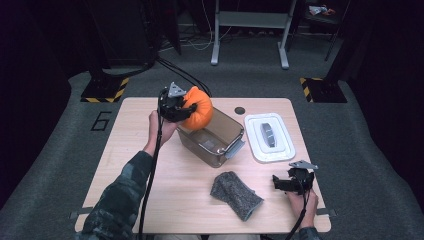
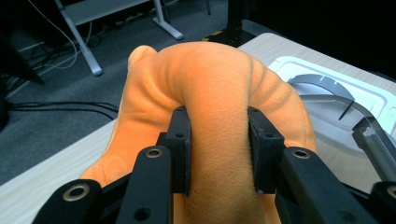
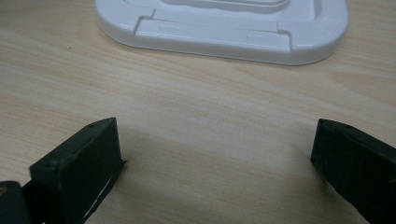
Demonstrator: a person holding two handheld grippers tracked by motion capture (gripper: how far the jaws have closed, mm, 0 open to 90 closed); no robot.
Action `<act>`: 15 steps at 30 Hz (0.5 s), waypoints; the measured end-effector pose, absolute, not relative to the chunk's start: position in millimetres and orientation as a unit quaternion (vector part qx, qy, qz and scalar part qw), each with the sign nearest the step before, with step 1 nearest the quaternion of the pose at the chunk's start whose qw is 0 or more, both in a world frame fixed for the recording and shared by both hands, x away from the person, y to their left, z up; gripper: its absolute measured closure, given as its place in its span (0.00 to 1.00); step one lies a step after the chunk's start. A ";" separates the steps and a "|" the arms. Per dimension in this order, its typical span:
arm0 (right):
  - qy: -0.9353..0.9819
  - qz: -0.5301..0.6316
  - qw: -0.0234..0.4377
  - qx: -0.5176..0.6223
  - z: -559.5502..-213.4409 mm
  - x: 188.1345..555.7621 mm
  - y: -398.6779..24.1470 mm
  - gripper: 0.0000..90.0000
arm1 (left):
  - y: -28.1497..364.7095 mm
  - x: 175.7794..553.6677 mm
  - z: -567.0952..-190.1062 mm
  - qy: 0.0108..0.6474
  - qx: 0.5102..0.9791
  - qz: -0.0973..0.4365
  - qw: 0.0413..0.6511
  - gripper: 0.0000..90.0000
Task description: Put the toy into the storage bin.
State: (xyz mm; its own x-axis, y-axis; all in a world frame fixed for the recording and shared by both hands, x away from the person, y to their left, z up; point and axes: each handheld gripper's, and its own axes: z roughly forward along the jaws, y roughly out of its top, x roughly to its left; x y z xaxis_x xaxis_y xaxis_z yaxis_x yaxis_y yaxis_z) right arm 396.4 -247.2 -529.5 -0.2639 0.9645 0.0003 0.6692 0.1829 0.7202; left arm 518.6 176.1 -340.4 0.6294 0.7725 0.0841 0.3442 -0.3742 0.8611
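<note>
Nearest the camera, the person's left forearm in a dark patterned sleeve (image 1: pixel 120 200) reaches up the pale wooden table (image 1: pixel 125 165) to the left gripper (image 1: pixel 176 106). Its jaws are clamped on a fold of the soft orange plush pumpkin (image 1: pixel 198 109), the pads sunk deep into the fabric. The pumpkin hangs over the left rim of the clear brown-tinted plastic storage box (image 1: pixel 212 137), not yet inside.

Risk one: the grip takes only a pinch of plush; the bulk could sag, catch the rim and tip or shove the box.
Risk two: the box's hinged latch (image 1: pixel 235 148) juts toward the grey knitted cloth (image 1: pixel 235 195); a shifted box could foul it.

Further right lies the white plastic lid (image 1: pixel 269 137), flat on the table and apart from the box. At far right the right gripper (image 1: pixel 292 182) rests low, jaws spread wide and empty, well clear of the lid.
</note>
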 end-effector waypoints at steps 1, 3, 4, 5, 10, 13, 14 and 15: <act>0.731 0.311 0.237 0.558 -529.5 396.4 -247.2 0.01 | 174.9 519.3 -341.6 0.353 0.791 0.248 0.434 0.74; 0.731 0.311 0.237 0.558 -529.5 396.4 -247.2 0.01 | 172.5 520.5 -343.6 0.352 0.792 0.250 0.431 0.74; 0.732 0.311 0.237 0.558 -529.5 396.4 -247.2 0.01 | 171.6 521.0 -344.6 0.353 0.793 0.246 0.432 0.74; 0.731 0.311 0.237 0.559 -529.5 396.4 -247.2 0.01 | 170.9 521.4 -345.8 0.352 0.795 0.243 0.431 0.74; 0.731 0.311 0.237 0.558 -529.5 396.4 -247.2 0.01 | 168.2 524.1 -353.7 0.353 0.799 0.240 0.424 0.74; 0.731 0.311 0.237 0.558 -529.5 396.4 -247.2 0.01 | 166.6 525.9 -359.1 0.357 0.801 0.236 0.419 0.74; 0.731 0.311 0.237 0.558 -529.5 396.4 -247.2 0.01 | 166.7 526.5 -360.1 0.355 0.803 0.236 0.416 0.74; 0.731 0.311 0.237 0.558 -529.5 396.4 -247.2 0.01 | 166.5 527.2 -362.4 0.355 0.807 0.233 0.411 0.74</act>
